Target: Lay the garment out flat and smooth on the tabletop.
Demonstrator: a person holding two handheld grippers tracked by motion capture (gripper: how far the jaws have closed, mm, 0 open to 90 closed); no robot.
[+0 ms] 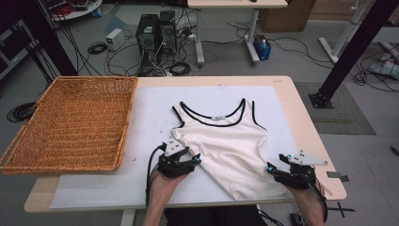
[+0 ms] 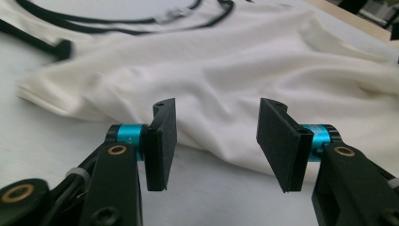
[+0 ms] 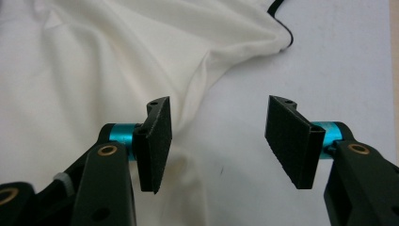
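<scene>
A white tank top (image 1: 226, 146) with black trim lies rumpled on the white mat (image 1: 150, 108), neckline toward the far side. My left gripper (image 1: 194, 162) rests at the garment's left edge, jaws open. In the left gripper view the tank top (image 2: 244, 80) lies just beyond the open left gripper (image 2: 216, 143), nothing between the pads. My right gripper (image 1: 273, 168) sits at the lower right edge of the garment, also open. The right gripper view has the right gripper (image 3: 219, 141) over the mat, with the tank top's (image 3: 94, 70) edge under its left pad (image 3: 155, 141).
A large woven wicker basket (image 1: 75, 125) stands on the table's left side. The wooden table edge (image 1: 310, 132) runs along the right. Computers, cables and desk legs lie on the floor beyond the table.
</scene>
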